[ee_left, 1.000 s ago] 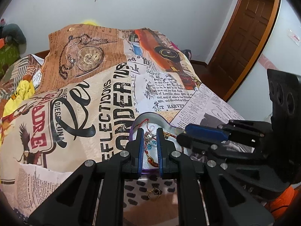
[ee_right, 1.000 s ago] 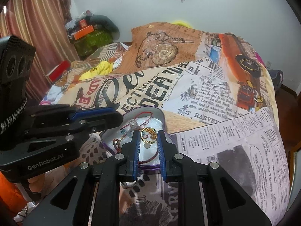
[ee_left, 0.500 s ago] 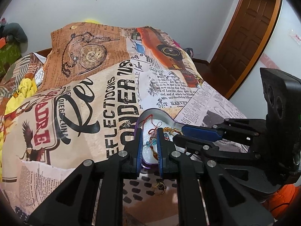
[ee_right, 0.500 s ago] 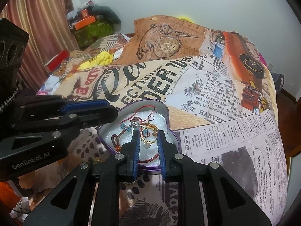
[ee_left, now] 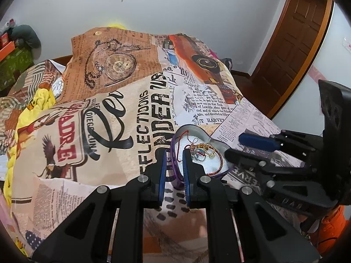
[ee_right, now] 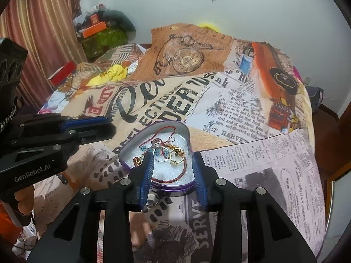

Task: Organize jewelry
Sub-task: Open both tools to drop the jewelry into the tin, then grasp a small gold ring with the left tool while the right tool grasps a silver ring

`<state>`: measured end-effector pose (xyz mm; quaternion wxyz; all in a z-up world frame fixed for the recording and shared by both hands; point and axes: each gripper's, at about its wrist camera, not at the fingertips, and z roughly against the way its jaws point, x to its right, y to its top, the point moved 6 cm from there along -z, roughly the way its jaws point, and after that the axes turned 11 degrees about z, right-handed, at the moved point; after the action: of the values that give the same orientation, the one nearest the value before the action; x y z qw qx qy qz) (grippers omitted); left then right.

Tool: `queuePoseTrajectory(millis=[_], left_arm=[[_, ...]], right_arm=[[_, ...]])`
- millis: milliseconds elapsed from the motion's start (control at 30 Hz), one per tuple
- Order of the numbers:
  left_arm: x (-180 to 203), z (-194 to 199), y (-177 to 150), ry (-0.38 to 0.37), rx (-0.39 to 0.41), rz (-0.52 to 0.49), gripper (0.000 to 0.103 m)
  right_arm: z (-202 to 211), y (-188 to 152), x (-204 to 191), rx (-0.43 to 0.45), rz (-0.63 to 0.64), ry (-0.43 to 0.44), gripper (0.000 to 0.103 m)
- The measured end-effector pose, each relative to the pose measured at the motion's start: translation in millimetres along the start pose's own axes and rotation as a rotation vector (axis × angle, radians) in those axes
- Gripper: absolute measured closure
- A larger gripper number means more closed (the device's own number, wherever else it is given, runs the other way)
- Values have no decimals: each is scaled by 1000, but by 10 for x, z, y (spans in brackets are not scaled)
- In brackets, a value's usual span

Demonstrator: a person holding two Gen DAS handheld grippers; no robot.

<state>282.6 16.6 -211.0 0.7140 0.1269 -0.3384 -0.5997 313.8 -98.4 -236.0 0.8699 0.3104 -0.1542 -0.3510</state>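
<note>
A purple heart-shaped tin (ee_right: 173,186) with white foam lies on the printed bedspread. In it are a red cord bracelet (ee_right: 175,178), a gold ring (ee_right: 175,161), a silver ring (ee_right: 160,156) and beaded pieces. My right gripper (ee_right: 172,164) is open and empty, its fingers over the tin's near part. A silver ring (ee_right: 152,201) lies on the bedspread just before the tin. My left gripper (ee_left: 174,160) has its jaws narrowly apart, straddling the tin's left rim (ee_left: 175,171); I cannot tell whether they pinch it. The tin's jewelry (ee_left: 203,151) shows right of it.
The bedspread (ee_right: 241,114) covers a bed with rumpled yellow cloth (ee_left: 39,100) at the left. A wooden door (ee_left: 296,35) stands at the right. Boxes and clutter (ee_right: 98,32) sit by the curtain beyond the bed. The left gripper's body (ee_right: 43,144) is at the left.
My right gripper has opened and let the gold ring go; the ring now lies in the tin. My left gripper has shifted left, from over the jewelry to the tin's left rim.
</note>
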Motion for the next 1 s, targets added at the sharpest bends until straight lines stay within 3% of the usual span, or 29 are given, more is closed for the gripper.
queuePoseTrajectory(millis=[133, 500, 1000], left_arm=[[-8, 96, -22, 3, 12, -1, 74], [6, 172, -225, 7, -20, -29, 73], [53, -120, -573, -36, -124, -13, 74]], right_arm=[[104, 0, 19, 12, -11, -10, 70], [173, -202, -32, -20, -17, -15, 70], [-10, -505, -192, -98, -52, 54, 70]])
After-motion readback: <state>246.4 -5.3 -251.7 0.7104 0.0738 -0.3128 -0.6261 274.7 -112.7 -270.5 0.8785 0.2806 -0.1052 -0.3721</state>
